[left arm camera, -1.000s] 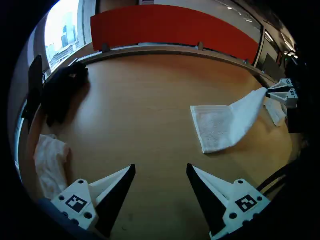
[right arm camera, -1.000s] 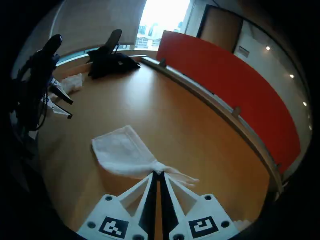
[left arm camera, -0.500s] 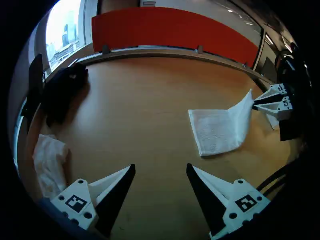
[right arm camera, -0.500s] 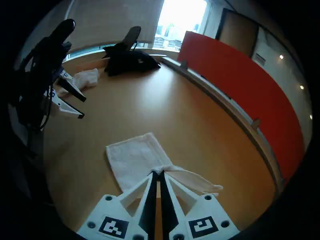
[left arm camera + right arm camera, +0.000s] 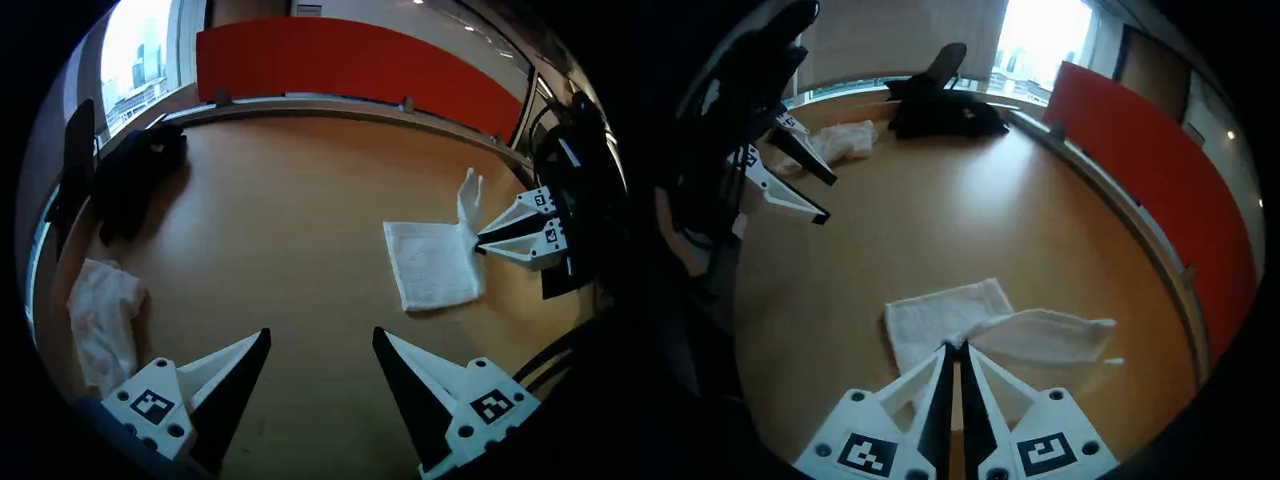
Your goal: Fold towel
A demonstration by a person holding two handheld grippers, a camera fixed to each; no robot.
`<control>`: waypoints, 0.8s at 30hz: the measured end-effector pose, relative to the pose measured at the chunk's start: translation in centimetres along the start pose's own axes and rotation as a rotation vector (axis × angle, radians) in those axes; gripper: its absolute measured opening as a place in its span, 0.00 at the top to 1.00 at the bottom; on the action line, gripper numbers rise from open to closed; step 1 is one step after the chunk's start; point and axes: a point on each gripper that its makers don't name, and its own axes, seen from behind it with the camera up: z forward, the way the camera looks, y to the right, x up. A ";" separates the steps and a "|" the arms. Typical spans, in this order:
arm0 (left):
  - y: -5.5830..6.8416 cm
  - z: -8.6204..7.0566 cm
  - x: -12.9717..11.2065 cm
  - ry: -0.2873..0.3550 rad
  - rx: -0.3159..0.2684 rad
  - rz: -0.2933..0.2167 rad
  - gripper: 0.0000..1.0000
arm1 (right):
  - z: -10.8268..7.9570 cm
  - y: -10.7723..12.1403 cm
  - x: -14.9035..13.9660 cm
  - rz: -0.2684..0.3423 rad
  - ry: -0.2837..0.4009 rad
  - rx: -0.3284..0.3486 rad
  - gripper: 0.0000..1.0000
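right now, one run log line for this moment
right gripper: shut on white towel edge, held up | left gripper: open, away from towel | fold: unfinished

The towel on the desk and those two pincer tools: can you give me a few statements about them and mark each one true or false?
1. The right gripper is shut on the white towel. True.
2. The left gripper grips the towel too. False: it is open, holds nothing and sits apart from the towel.
3. The whole towel hangs in the air. False: most of it lies flat on the wooden table, and only the pinched part is lifted.
4. A black bundle lies on the table near the window. True.
5. The partition behind the table is blue. False: the partition is red.
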 end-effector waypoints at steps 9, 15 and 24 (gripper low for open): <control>-0.6 -0.5 -0.4 0.000 0.011 -0.021 0.05 | 2.2 -1.0 -0.4 0.014 -0.022 0.047 0.95; -0.6 -0.4 -0.5 -0.002 0.011 -0.025 0.05 | 2.2 -1.0 -0.3 0.013 -0.023 0.054 0.95; -0.6 -0.2 -0.5 -0.006 0.010 -0.020 0.06 | 2.1 -1.2 -0.4 0.022 -0.021 0.059 0.93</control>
